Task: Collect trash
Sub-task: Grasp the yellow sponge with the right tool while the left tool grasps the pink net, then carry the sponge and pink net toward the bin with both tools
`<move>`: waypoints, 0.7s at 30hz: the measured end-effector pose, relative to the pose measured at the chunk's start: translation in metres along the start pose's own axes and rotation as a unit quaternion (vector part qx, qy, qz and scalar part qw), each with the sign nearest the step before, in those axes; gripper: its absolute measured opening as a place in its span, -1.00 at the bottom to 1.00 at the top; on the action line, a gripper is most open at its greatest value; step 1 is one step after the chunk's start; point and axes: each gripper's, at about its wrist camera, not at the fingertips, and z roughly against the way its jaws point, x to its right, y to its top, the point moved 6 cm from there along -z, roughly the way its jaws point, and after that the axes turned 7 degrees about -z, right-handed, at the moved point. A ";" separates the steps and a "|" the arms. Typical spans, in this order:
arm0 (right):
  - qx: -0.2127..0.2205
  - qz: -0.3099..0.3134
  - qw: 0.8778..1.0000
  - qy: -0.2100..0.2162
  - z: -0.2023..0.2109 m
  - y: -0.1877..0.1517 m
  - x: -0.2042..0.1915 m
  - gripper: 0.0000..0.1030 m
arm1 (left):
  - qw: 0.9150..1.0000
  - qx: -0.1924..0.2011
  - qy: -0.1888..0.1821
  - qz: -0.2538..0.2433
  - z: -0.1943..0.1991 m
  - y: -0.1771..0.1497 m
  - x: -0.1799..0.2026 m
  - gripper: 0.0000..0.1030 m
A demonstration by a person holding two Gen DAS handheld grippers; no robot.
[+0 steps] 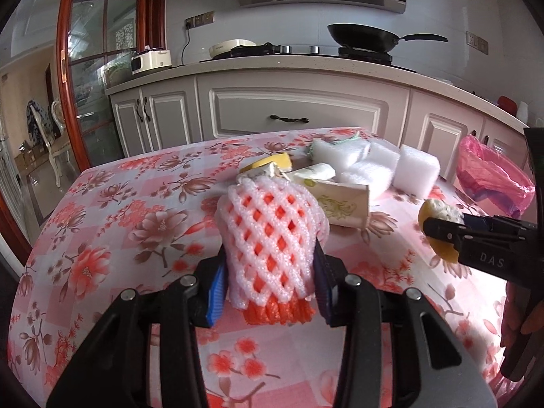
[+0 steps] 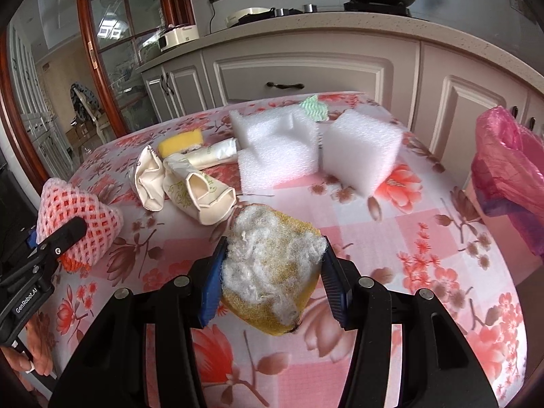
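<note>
**Both claws loaded over the floral table**

Kitchen cabinets in grey run across the back, a black wok [image 1: 365,38] sits on the stove at the upper right, and front and centre we have the table [image 1: 112,210] under its pink flowered cloth.

Left gripper [image 1: 270,282] first: its blue pads are clamped on a pink foam fruit net [image 1: 272,238] with an orange one tucked inside, poking out at the bottom, centre of the left wrist view. From the right wrist camera that same net shows at the left edge, lifted off the cloth.

Over to the right gripper [image 2: 273,278]: pads pressed tight on a worn yellow sponge [image 2: 272,272], its frayed white scourer face turned to the lens, lower centre of frame.

Still lying on the table, mid-frame: crumpled cream paper cups [image 2: 183,183], a rolled wrapper [image 2: 217,151] and a second yellow sponge [image 2: 180,142] behind them, and white foam blocks [image 2: 360,149] to the right, with a green-patterned scrap [image 2: 314,105] at the far edge.

At the right edge, just beside the table, the pink-lined bin [image 2: 506,170] stands open.
</note>
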 end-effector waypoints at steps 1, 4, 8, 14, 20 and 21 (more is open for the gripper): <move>0.004 -0.002 1.000 -0.003 0.003 0.000 0.003 -0.04 | 1.000 0.002 -0.003 -0.002 0.001 0.001 0.003 -0.19; 0.014 -0.008 1.000 -0.011 0.014 0.000 0.013 -0.04 | 1.000 0.009 -0.011 -0.010 0.007 0.004 0.015 -0.19; 0.027 -0.016 0.999 -0.021 0.027 0.000 0.027 -0.04 | 0.999 0.012 -0.021 -0.024 0.012 0.008 0.031 -0.19; 0.049 -0.028 0.998 -0.035 0.048 0.003 0.046 -0.04 | 0.998 0.018 -0.034 -0.043 0.020 0.015 0.055 -0.19; 0.075 -0.046 0.995 -0.048 0.071 0.012 0.069 -0.04 | 0.996 0.028 -0.050 -0.068 0.023 0.024 0.085 -0.19; 0.078 -0.049 0.994 -0.052 0.075 0.013 0.074 -0.04 | 0.996 0.028 -0.052 -0.071 0.023 0.026 0.090 -0.19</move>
